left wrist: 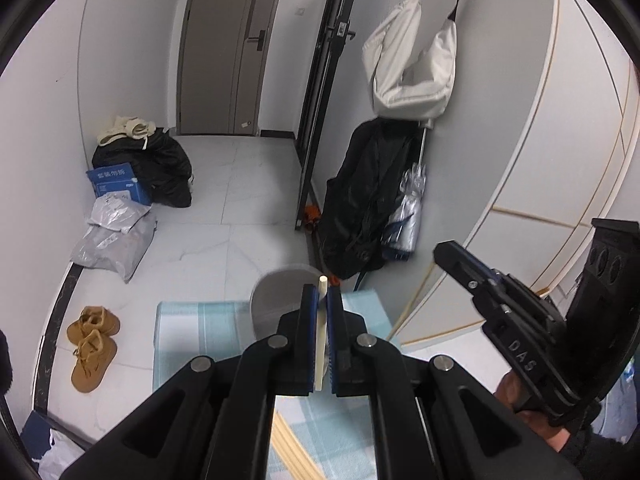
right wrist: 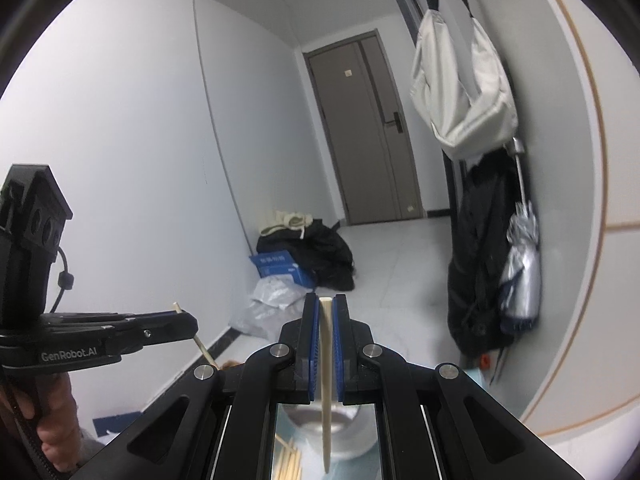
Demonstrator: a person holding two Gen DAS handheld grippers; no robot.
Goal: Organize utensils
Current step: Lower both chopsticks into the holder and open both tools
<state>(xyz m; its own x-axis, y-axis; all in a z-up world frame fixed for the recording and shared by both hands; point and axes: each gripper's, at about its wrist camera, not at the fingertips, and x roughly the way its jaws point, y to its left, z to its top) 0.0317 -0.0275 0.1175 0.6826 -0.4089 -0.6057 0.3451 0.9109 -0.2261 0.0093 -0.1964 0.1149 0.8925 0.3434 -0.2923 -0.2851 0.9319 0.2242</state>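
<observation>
Pale wood chopstick (left wrist: 321,332): clamped upright between the blue pads of the left gripper (left wrist: 320,300), frame centre.
Second chopstick (right wrist: 326,360): gripped by the right gripper (right wrist: 326,308), tip pointing down.
Metal cup (right wrist: 340,428): seen below the right gripper, lower centre.
Loose chopsticks (right wrist: 288,460): lying on the blue checked cloth (left wrist: 184,320), bottom of frame.

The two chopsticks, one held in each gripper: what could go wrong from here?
1. The left gripper pinches its chopstick only by thin pads; it may swivel or slip.
2. The right gripper's chopstick hangs over the metal cup; it could miss the opening and fall among the loose chopsticks.
</observation>
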